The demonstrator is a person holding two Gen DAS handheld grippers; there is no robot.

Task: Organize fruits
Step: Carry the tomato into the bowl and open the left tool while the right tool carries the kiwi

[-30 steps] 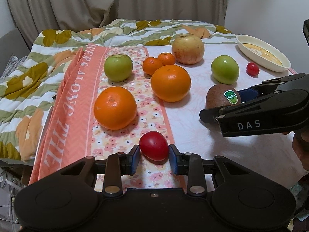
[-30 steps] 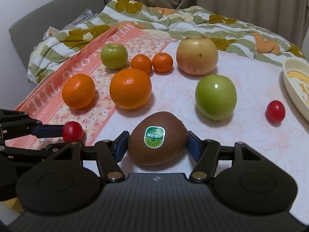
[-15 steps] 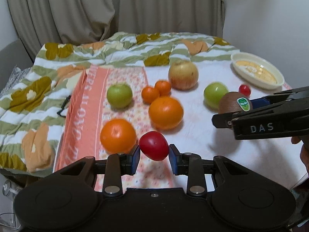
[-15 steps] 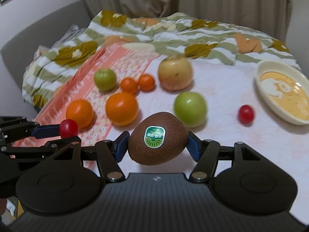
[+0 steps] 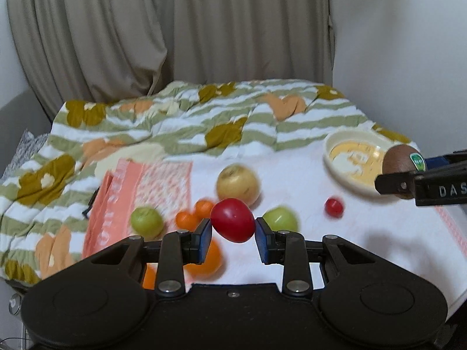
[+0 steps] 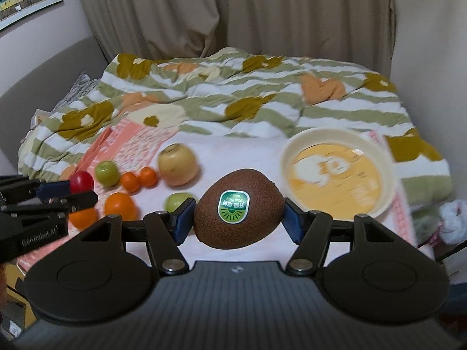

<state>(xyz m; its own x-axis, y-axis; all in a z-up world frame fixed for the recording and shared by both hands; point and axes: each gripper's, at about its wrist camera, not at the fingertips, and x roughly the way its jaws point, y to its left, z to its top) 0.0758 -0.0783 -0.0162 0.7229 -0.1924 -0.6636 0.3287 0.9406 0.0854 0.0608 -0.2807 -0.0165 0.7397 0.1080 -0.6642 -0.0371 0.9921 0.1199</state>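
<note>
Left claw [image 5: 233,233]: you've got it clamped tight on the red tomato [image 5: 232,224], blue pads pressing both sides, fruit lifted clear of the counter [image 5: 379,233].
Right claw [image 6: 238,218]: your jaws stand wider here, closed on the kiwi [image 6: 238,212], sticker facing the camera, held up in the air.
Bowl [image 6: 335,175]: cream rim, yellow inside, sits on the counter just beyond your kiwi, to the right.
Fruit left on the counter: pale apple [image 5: 238,182], two green apples, small oranges [image 5: 194,214], one cherry tomato [image 5: 334,207] near the bowl.
</note>
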